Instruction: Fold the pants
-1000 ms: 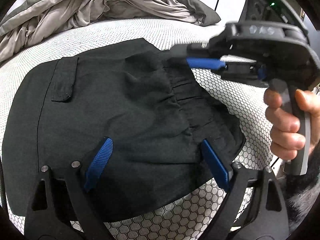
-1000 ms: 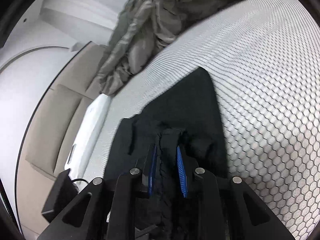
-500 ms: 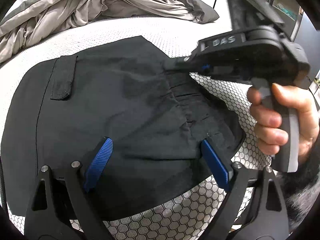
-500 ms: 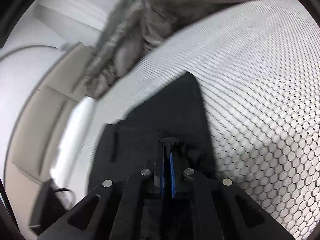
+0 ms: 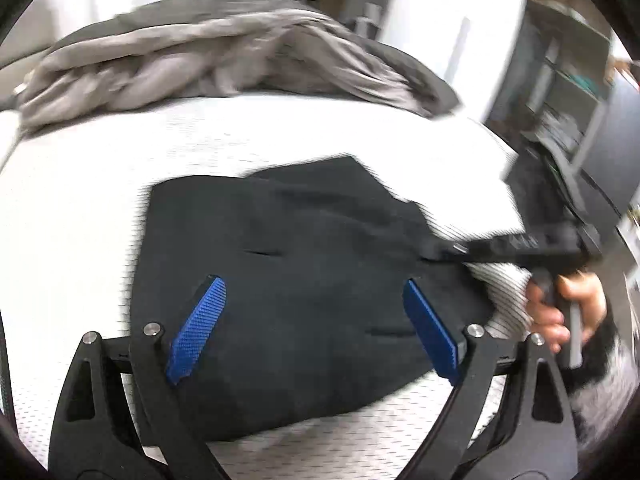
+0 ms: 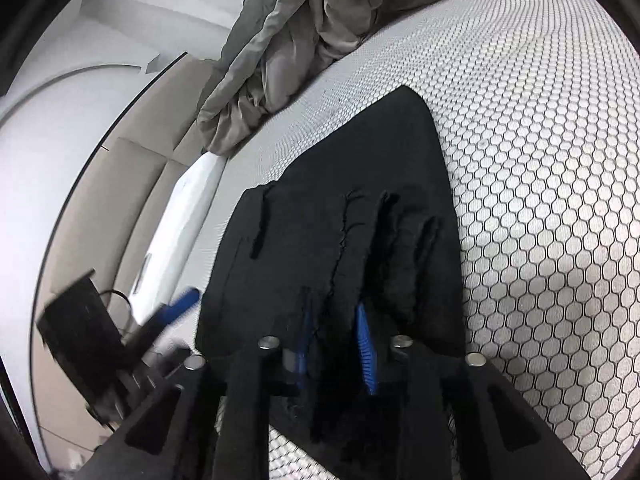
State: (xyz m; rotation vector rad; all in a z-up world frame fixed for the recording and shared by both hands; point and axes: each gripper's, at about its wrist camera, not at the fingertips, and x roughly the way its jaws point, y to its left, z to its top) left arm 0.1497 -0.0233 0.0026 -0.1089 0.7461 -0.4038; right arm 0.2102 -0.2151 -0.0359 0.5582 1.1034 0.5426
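White mattress (image 5: 280, 136) with a honeycomb mesh cover fills both views, a rumpled grey duvet (image 5: 208, 48) heaped at its far end and black pants (image 5: 304, 280) lying folded on the bare part in front of it. From the left wrist view, the left gripper (image 5: 316, 330) hangs above the pants with its blue pads spread wide and nothing between them. To its right a hand (image 5: 568, 312) grips the handle of the right gripper (image 6: 334, 354), whose jaws are clamped on a bunched edge of the pants, the fabric gathered in ridges between its blue pads.
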